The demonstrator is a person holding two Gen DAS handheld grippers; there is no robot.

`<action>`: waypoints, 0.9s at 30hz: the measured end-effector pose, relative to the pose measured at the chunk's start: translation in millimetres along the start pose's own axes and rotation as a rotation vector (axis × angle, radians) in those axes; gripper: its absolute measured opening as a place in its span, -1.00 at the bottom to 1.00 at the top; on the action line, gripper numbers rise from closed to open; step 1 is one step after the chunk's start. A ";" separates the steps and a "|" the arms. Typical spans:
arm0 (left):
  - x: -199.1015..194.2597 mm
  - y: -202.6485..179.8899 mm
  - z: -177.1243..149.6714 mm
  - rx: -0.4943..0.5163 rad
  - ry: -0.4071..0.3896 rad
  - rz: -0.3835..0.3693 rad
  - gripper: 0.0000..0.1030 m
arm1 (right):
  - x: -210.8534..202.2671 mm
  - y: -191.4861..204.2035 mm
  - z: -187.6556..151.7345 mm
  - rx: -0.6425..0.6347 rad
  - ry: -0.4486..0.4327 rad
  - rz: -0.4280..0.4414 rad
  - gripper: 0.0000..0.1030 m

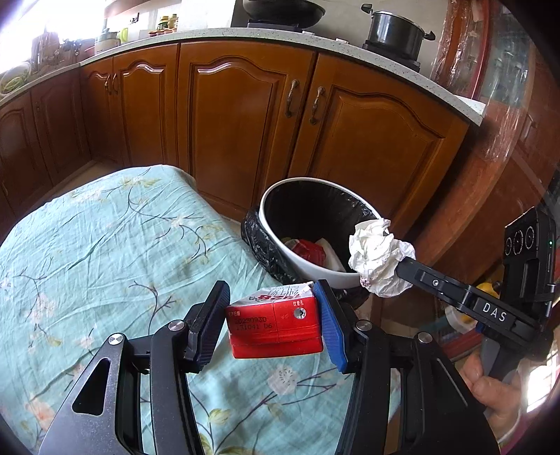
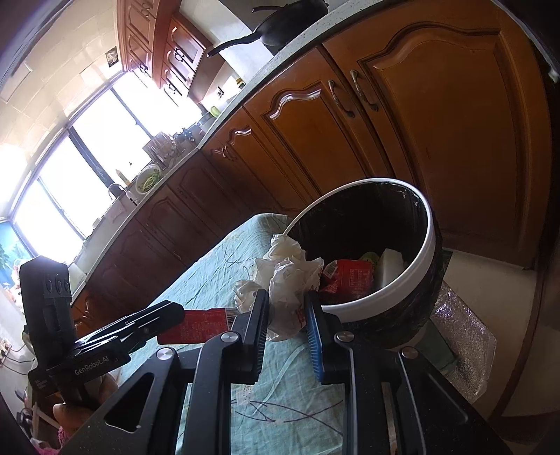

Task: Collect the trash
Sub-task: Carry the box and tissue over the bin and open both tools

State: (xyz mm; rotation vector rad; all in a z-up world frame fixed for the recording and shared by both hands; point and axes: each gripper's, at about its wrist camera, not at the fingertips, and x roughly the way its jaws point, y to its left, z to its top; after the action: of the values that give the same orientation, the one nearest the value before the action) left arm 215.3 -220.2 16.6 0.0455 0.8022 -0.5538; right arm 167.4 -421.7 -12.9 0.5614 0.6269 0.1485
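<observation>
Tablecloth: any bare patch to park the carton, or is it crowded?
The floral tablecloth lies bare from the left gripper, shut on the red carton, back to its far edge by the cabinets. It is crowded at the table's right edge: the trash bin and the right gripper, shut on crumpled tissue.

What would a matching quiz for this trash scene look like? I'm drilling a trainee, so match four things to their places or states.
Things:
1. carton
2. tissue
3. bin
4. pot

Places or states:
A. on the counter
B. on the floor beside the table, holding trash
C. gripped in the left claw
D. gripped in the right claw, near the bin's rim

Pairs: 1-C, 2-D, 3-B, 4-A
</observation>
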 end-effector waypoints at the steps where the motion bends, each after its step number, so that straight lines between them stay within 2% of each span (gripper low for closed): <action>1: 1.0 -2.0 2.6 0.005 -0.003 0.000 -0.04 | -0.9 -1.5 1.3 0.001 -0.003 -0.003 -0.59; 14: 19.3 -25.4 39.4 0.037 -0.026 -0.017 -0.04 | -3.0 -20.3 20.4 -0.013 -0.024 -0.064 -0.59; 21: 33.6 -38.1 55.5 0.066 -0.033 -0.014 -0.04 | 4.0 -25.1 30.3 -0.038 -0.011 -0.105 -0.59; 27: 58.8 -45.7 62.9 0.076 -0.008 -0.003 -0.04 | 14.9 -32.8 34.9 -0.041 0.018 -0.144 -0.58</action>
State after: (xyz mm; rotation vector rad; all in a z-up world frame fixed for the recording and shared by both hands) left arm 268.1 -301.4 27.7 0.1118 0.7732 -0.5872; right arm 199.0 -460.7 -15.0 0.4744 0.6781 0.0306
